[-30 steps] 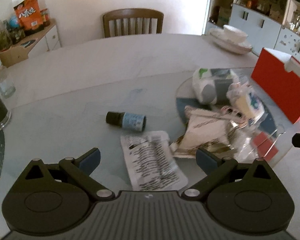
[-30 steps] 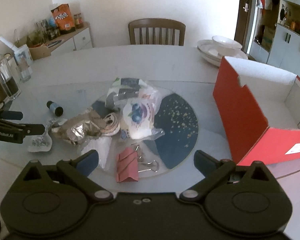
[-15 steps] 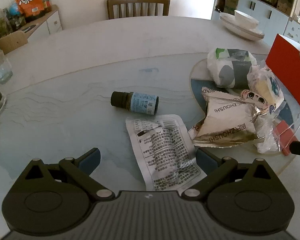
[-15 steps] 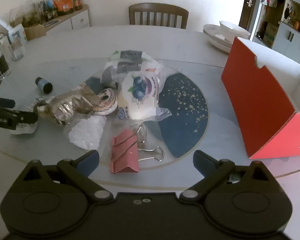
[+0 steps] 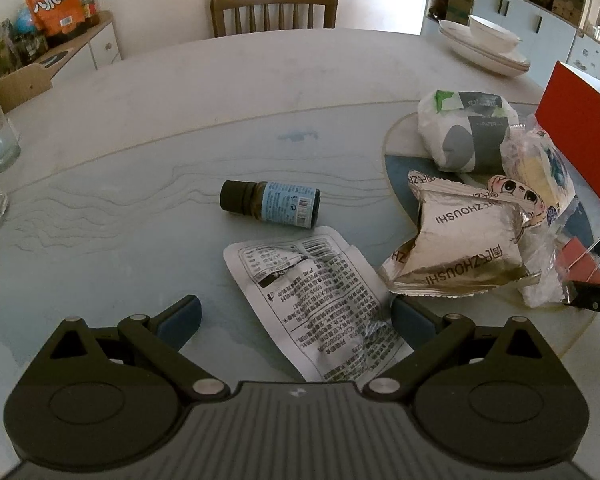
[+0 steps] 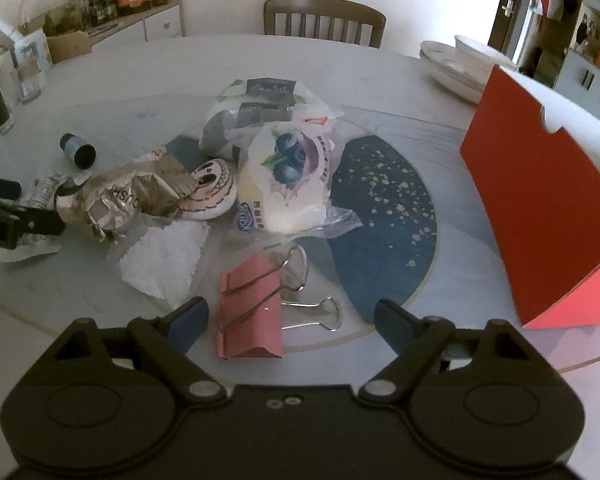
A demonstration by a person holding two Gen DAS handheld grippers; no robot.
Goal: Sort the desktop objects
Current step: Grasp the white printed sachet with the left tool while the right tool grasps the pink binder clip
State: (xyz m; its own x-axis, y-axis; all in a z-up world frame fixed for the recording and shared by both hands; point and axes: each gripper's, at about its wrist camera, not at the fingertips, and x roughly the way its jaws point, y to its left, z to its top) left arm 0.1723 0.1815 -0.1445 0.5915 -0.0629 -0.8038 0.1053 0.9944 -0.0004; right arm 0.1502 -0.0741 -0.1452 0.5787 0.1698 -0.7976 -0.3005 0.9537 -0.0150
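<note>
Nothing sorted yet: red box (image 6: pixel 540 216) right, wrappers piled mid-desk (image 5: pixel 148 128). Left tongs (image 5: pixel 296 312) wide, astride white sachet (image 5: pixel 320 304); right tongs (image 6: pixel 290 320) narrowing around pink binder clip (image 6: pixel 250 312), gripping nothing.

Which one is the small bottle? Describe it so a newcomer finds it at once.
Start at the round blue mat heaped with snack packets on the pale table. Off the mat, on the bare tabletop beyond the flat white printed sachet, lies the small bottle. It is the only hard, round thing there: dark glass, black cap, pale blue label, lying on its side.
</note>
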